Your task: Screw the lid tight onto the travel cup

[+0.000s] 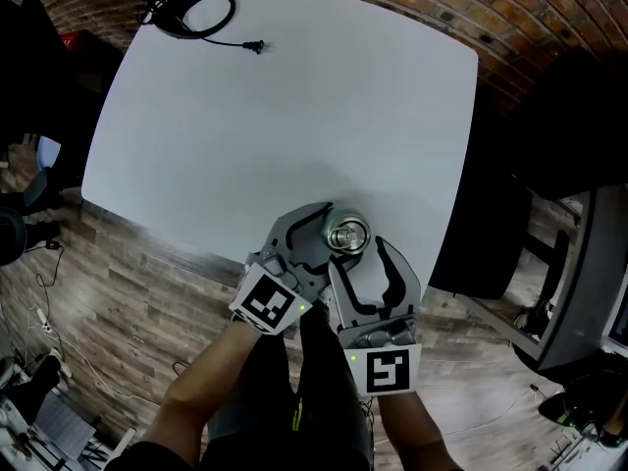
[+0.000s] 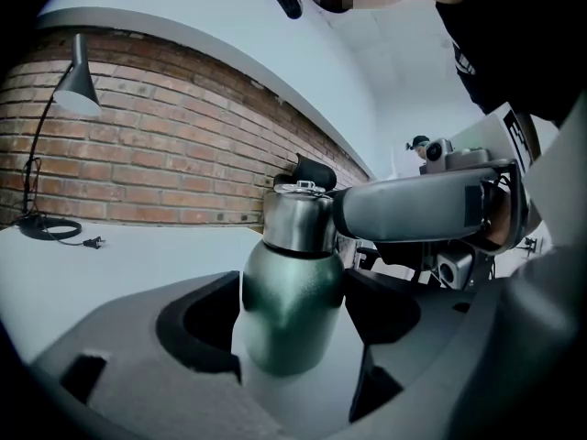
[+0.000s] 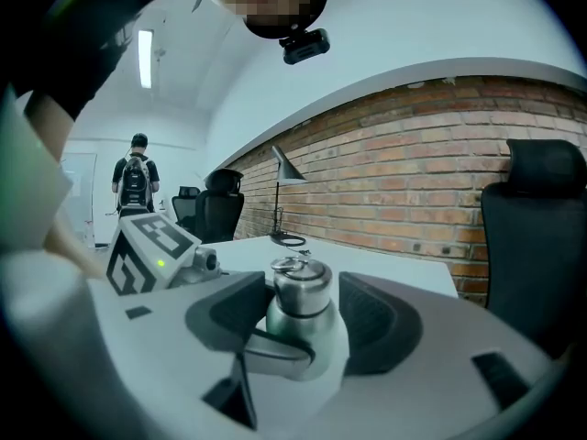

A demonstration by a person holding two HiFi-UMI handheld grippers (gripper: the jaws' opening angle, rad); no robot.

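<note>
The travel cup (image 1: 347, 234) stands upright near the white table's (image 1: 294, 116) front edge. It has a dark green body (image 2: 289, 310) and a steel lid (image 2: 295, 218) with a small ring on top. My left gripper (image 1: 334, 235) comes in from the left and is shut on the green body, both pads pressing it (image 2: 292, 328). My right gripper (image 1: 358, 253) reaches from the near side, its jaws on either side of the lid (image 3: 298, 291). It stands open (image 3: 301, 314), with narrow gaps between pads and lid. One right finger (image 2: 413, 209) crosses the left gripper view beside the lid.
A desk lamp base with coiled cable (image 1: 196, 13) and plug (image 1: 253, 45) lies at the table's far left corner. A black office chair (image 3: 541, 236) stands right of the table by the brick wall (image 3: 413, 191). A person with a backpack (image 3: 136, 181) stands far off.
</note>
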